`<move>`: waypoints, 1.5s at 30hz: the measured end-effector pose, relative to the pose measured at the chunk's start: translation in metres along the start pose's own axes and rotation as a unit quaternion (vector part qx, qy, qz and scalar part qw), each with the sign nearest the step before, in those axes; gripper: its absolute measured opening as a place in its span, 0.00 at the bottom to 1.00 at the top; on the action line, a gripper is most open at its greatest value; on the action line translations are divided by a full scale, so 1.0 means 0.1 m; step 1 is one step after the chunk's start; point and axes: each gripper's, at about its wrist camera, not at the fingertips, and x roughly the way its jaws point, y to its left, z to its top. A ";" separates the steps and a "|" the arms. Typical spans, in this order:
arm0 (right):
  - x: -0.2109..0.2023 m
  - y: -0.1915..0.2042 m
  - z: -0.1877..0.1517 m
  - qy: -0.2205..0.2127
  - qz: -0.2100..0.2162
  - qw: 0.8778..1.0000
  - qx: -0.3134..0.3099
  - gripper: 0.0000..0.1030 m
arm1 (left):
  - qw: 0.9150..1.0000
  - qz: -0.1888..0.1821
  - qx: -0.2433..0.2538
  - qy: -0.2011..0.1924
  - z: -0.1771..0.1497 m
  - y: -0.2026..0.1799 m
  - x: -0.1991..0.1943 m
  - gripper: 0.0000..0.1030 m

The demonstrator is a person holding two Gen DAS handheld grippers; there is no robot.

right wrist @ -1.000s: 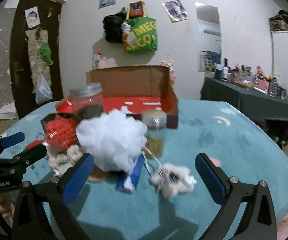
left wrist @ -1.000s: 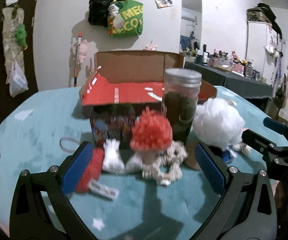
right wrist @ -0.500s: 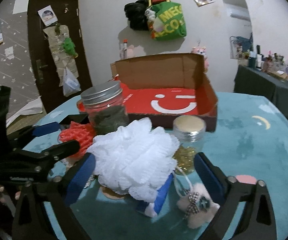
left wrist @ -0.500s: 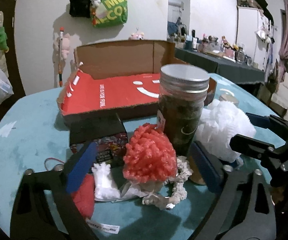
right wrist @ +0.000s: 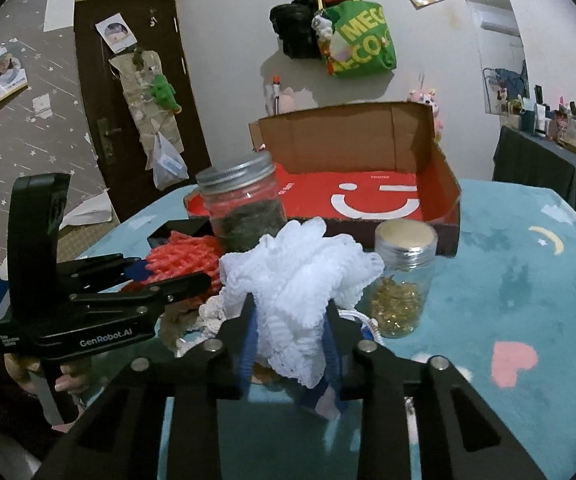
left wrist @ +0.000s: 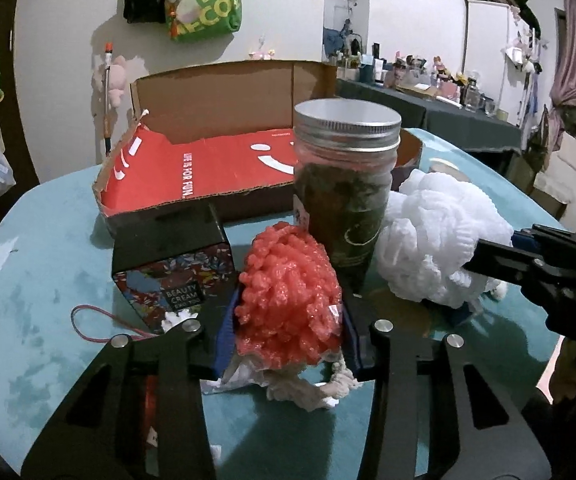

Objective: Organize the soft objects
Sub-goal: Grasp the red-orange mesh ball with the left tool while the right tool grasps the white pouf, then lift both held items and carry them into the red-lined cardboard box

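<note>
Left wrist view: the left gripper [left wrist: 288,332] has just been closing its jaws, and the blue pads now pinch the red mesh puff [left wrist: 288,292], a knobbly foam-net ball at centre. At 10 o'clock of it stands a dark box [left wrist: 175,268] printed "BEAUTY CREAM". At 1 o'clock rises a glass jar [left wrist: 346,188] with a ribbed metal lid and dark contents. Behind, at 12 o'clock, the open cardboard box [left wrist: 215,176] shows a red liner reading "LIFE IS FOR FUN." A green bag [left wrist: 207,0] on the wall reads "MEG". The table [left wrist: 39,264] carries a teal plush cover.

Right wrist view: the right gripper [right wrist: 290,350] has likewise just been closing; its jaws squeeze the white mesh puff [right wrist: 300,280], a ruffled net ball at centre. At 3 o'clock stands a small jar [right wrist: 402,280] of golden beads. At 9 o'clock the left gripper bears "GenRobot.AI".
</note>
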 end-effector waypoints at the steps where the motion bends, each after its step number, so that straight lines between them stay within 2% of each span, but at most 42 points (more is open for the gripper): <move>1: -0.02 0.01 0.00 -0.004 -0.002 1.000 -0.002 0.27 | 1.000 0.000 0.000 -0.002 0.00 0.00 -0.02 0.39; 15: -0.41 0.09 0.09 -0.054 -0.012 0.998 -0.018 0.24 | 0.999 -0.003 -0.003 -0.038 0.07 -0.02 -0.45 0.39; 24: -0.67 0.11 0.33 -0.098 -0.021 0.995 -0.028 0.24 | 0.997 0.002 0.000 -0.079 0.27 0.06 -0.73 0.39; 32: -0.76 0.06 0.63 -0.128 -0.030 0.990 -0.045 0.24 | 0.995 0.006 0.006 -0.101 0.53 0.15 -0.82 0.39; 39: -0.68 -0.03 0.96 -0.135 -0.022 0.989 -0.059 0.24 | 0.995 -0.007 0.017 -0.094 0.82 0.25 -0.71 0.39; 45: -0.44 -0.13 1.22 -0.110 -0.015 0.991 -0.081 0.24 | 0.997 -0.017 0.036 -0.071 1.09 0.30 -0.51 0.39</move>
